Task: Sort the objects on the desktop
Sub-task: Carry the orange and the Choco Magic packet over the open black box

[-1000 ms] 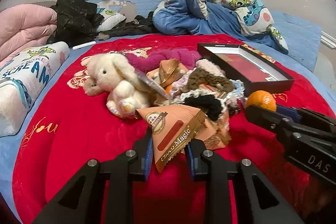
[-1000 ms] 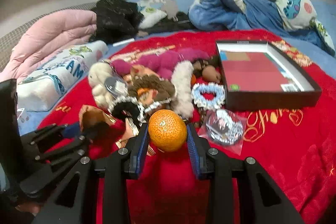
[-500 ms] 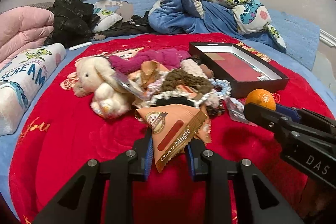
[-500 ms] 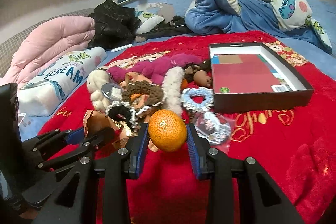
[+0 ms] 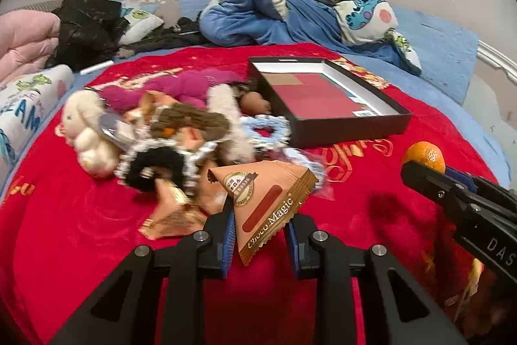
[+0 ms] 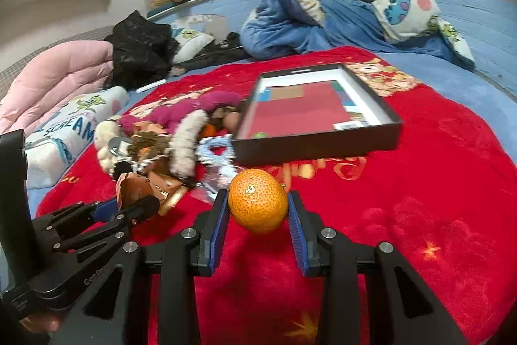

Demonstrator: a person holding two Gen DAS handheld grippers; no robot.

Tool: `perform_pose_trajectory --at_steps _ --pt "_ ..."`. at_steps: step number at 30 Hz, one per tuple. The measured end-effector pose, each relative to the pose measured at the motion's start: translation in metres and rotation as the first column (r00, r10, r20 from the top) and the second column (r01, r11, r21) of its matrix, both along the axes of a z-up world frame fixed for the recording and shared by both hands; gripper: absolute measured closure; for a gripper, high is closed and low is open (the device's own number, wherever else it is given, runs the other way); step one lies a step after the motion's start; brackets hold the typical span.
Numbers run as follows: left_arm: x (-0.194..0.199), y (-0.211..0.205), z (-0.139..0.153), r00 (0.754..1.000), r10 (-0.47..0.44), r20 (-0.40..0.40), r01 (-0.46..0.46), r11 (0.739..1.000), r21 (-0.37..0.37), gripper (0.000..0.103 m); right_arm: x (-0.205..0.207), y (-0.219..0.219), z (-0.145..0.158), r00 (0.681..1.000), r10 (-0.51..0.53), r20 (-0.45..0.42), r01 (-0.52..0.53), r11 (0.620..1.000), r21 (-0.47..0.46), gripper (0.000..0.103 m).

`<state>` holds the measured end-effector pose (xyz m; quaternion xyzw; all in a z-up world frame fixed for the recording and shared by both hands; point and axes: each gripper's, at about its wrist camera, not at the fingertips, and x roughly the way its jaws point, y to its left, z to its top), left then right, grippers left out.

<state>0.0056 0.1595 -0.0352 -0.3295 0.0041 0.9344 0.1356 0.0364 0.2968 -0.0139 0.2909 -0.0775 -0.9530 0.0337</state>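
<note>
- Grippers first: the left gripper [image 5: 260, 240] stays clamped on a triangular Choco Magic packet [image 5: 266, 204], and the right gripper [image 6: 258, 217] stays clamped on a mandarin [image 6: 257, 204]; both are held clear above the red blanket [image 6: 436, 199].
- Compared with a second ago, both grippers have drawn back and swung right: the pile [image 5: 181, 134] sits further away and further left in each wrist view, and the black box [image 6: 318, 109] lies more directly ahead of the mandarin.
- My reading: both picks are done and the carry toward the box has begun; neither item is over it yet.
- Counted, as far as motion blur allows:
  - one mandarin, held;
  - one packet held, plus at least two similar orange packets [image 5: 171, 215] on the blanket by the pile;
  - one white plush rabbit [image 5: 85, 131];
  - one black scrunchie [image 5: 155, 167] and one pale blue scrunchie [image 5: 266, 130];
  - one open black box, holding no sorted items that I can see.
</note>
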Motion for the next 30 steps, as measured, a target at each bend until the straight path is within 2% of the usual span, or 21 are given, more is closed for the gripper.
perform_pose_trajectory --at_steps 6,10,14,18,21,24,30 --pt "-0.010 0.021 0.004 1.000 -0.014 0.009 0.014 1.000 0.023 0.076 0.005 0.018 0.001 1.000 -0.031 0.002 0.031 0.999 0.009 0.069" --pt "-0.030 0.037 0.020 1.000 -0.027 -0.007 0.027 0.999 0.030 0.076 -0.010 0.022 0.016 0.999 -0.029 -0.019 0.030 0.999 0.046 0.069" --pt "-0.057 0.051 0.042 0.999 -0.041 -0.012 0.042 0.997 0.059 0.076 -0.032 0.036 0.038 0.998 -0.039 -0.042 0.041 0.998 0.043 0.069" --pt "-0.093 0.066 0.056 0.999 -0.048 -0.001 0.048 0.994 0.097 0.076 -0.077 0.056 0.052 0.999 -0.054 -0.010 0.054 0.999 0.007 0.069" --pt "-0.118 0.077 0.053 0.998 -0.058 0.009 0.057 0.993 0.099 0.076 -0.107 0.070 0.048 0.998 -0.058 0.011 0.058 0.998 -0.039 0.069" --pt "-0.143 0.089 0.042 0.998 -0.054 0.023 0.052 0.995 0.080 0.076 -0.127 0.078 0.030 0.997 -0.059 0.046 0.062 0.995 -0.081 0.069" --pt "-0.172 0.104 0.014 0.995 -0.053 0.079 0.049 0.997 0.053 0.076 -0.153 0.085 0.016 0.994 -0.080 0.079 0.084 0.996 -0.039 0.069"
